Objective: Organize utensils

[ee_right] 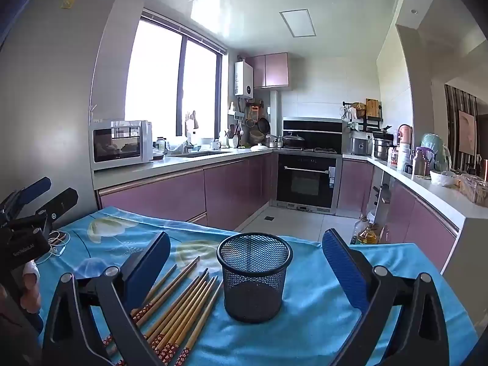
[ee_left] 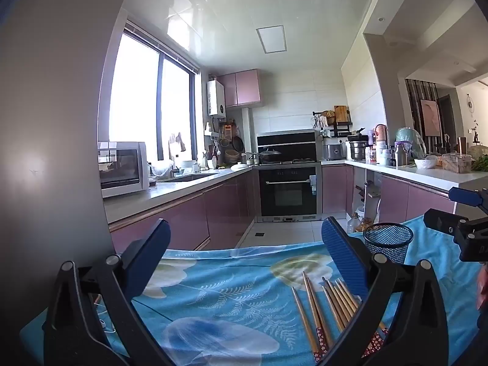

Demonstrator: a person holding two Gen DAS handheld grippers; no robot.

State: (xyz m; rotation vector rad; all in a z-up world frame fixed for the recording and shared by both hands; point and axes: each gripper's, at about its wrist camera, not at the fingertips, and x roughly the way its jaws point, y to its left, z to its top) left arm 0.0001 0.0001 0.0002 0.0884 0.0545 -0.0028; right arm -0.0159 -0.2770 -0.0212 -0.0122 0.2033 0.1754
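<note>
Several wooden chopsticks (ee_right: 183, 299) with red patterned ends lie loose on the blue floral cloth (ee_right: 305, 329), just left of an upright black mesh cup (ee_right: 254, 277) that holds nothing. My right gripper (ee_right: 245, 262) hovers over the cloth, open wide, with the cup standing between its blue fingers and untouched. In the left wrist view the chopsticks (ee_left: 323, 305) lie under the right finger of my left gripper (ee_left: 244, 250), which is open and holds nothing. The cup (ee_left: 388, 242) stands beyond them to the right.
A white cable (ee_right: 56, 244) lies at the cloth's left edge. Beyond the table are pink kitchen cabinets, a microwave (ee_right: 120, 145), an oven (ee_right: 306, 180) and bottles (ee_right: 364, 231) on the floor. A grey fridge wall (ee_left: 52, 122) stands close on the left.
</note>
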